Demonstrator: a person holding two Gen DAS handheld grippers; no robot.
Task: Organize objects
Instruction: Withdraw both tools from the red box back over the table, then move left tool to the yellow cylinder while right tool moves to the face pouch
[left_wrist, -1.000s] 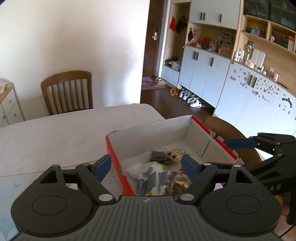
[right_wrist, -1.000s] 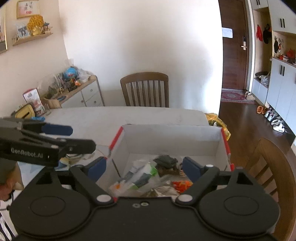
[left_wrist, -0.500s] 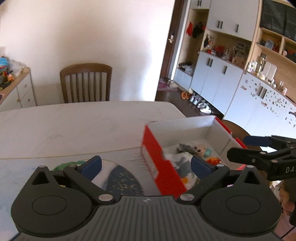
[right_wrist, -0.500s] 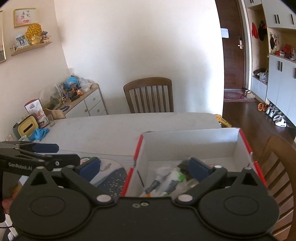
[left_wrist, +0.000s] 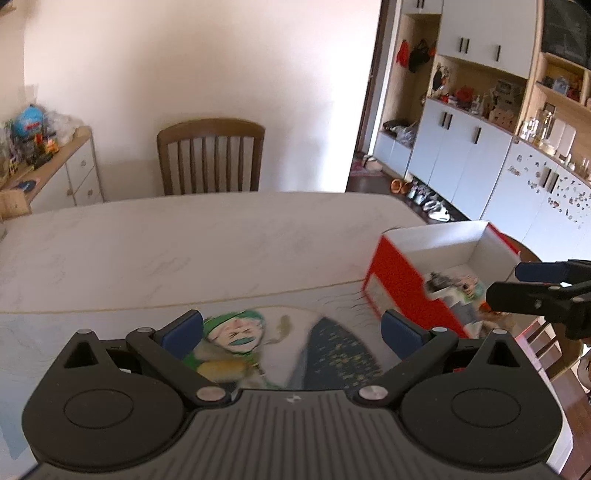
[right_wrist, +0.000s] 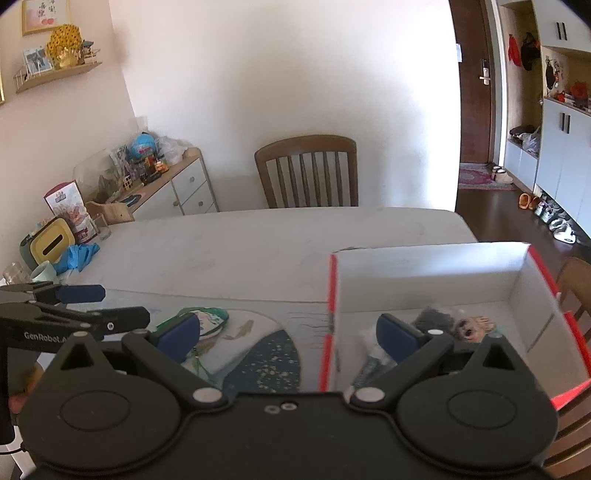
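Left gripper (left_wrist: 291, 330): jaws spread wide, holding nothing, above the illustrated mat (left_wrist: 280, 343).
Right gripper (right_wrist: 288, 332): jaws spread wide, holding nothing, straddling the box's left wall.
Box (right_wrist: 424, 273): red outside, white inside, on the table (right_wrist: 258, 240) at the mat's right edge.
Contents: small objects (right_wrist: 454, 321) piled inside the box.
Chair (right_wrist: 306, 170): beyond the table.

box (right_wrist: 541, 275): red out, white in | mat (left_wrist: 332, 354): navy w/ specks | chair (left_wrist: 210, 157): brown
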